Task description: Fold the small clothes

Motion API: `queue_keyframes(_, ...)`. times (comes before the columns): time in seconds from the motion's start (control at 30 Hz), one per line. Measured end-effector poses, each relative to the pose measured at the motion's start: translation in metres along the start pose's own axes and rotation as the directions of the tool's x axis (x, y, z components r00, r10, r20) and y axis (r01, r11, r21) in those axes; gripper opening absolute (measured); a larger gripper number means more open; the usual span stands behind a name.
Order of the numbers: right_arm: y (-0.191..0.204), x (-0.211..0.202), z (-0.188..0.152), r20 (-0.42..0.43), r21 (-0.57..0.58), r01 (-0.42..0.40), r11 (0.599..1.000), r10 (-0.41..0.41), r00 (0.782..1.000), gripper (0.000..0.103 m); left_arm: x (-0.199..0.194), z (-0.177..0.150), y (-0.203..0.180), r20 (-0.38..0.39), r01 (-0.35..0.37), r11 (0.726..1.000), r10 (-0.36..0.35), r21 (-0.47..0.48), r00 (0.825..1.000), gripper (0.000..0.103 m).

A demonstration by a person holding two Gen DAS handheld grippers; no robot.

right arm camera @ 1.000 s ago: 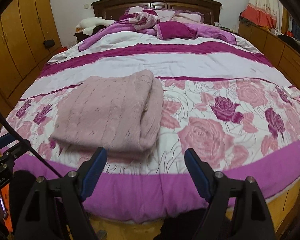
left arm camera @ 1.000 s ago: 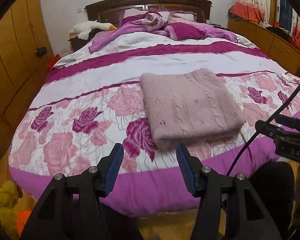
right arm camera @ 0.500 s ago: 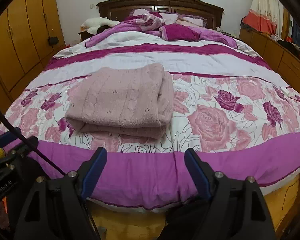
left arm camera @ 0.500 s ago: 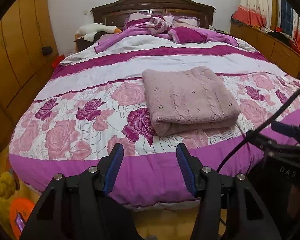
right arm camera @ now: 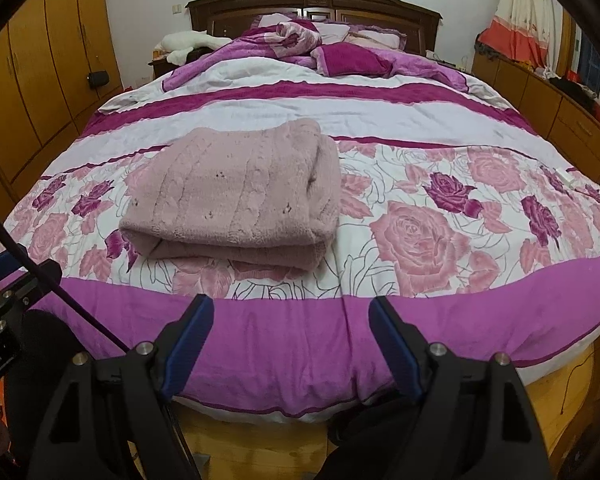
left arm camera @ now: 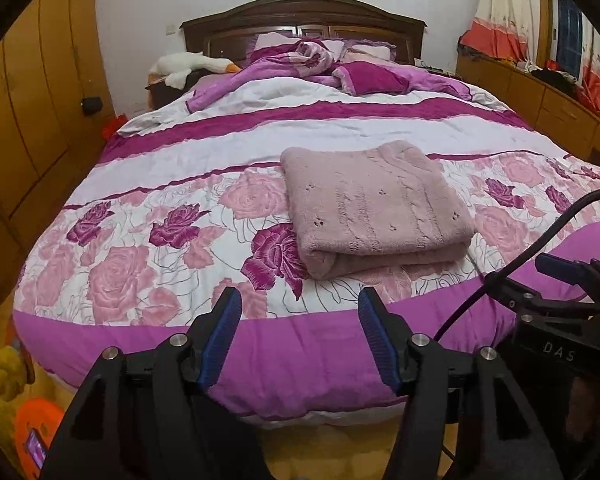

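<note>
A: Left to right, go. Textures first.

B: Far left, glossy orange-brown wardrobe [left arm camera: 24, 128] with flat panel doors. White plush goose [left arm camera: 192, 66], soft and lumpy, at the head of the bed beside the dark carved wooden headboard [left arm camera: 304, 12]. Quilt [left arm camera: 228, 148] is smooth cotton, white with magenta bands and big printed roses, plain purple band at the foot edge.

A: Task item?

B: Folded sweater [left arm camera: 374, 208], dusty pink, fuzzy cable knit with small eyelet holes, rounded rectangle, layers stacked with the fold edge facing the cameras. It lies on the rose print near the foot of the bed, apart from both tools.

A: Tongs?

B: Left gripper [left arm camera: 300, 336]: black plastic arms, ribbed blue pads, jaws moderately apart and just been opening a bit, nothing between them. Right gripper [right arm camera: 290, 338]: same build, jaws spread wide, empty. Both hang off the foot edge of the bed.

A: Far right?

B: Low wooden cabinets [left arm camera: 540, 96], patterned white and red curtain [left arm camera: 504, 12].

A: Versus a second back?

B: Both views pulled back from the bed; more purple band and yellow floor [right arm camera: 260, 440] show, sweater sits farther up the frame. Sweater itself is unchanged.
</note>
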State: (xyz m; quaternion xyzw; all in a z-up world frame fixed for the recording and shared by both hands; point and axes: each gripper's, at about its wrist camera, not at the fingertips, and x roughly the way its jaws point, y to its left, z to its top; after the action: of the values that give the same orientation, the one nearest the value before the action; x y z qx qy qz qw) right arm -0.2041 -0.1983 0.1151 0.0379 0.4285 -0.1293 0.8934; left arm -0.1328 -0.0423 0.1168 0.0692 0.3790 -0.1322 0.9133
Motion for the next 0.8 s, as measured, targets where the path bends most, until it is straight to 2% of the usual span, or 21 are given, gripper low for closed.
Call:
queue_keyframes(0.4, 0.0044, -0.0002, -0.0046, -0.007, -0.006, 0.002, 1.000, -0.002, 1.000, 0.083, 0.0016, -0.0009, 0.0029, 0.001, -0.054, 0.998, 0.054, -0.013, 0.999, 0.039)
queue_keyframes(0.8, 0.0064, 0.0021, -0.0058, -0.023, -0.013, -0.016, 1.000, 0.016, 1.000, 0.083, 0.0037, -0.0021, 0.0018, -0.019, -0.043, 0.999, 0.043, -0.023, 0.999, 0.039)
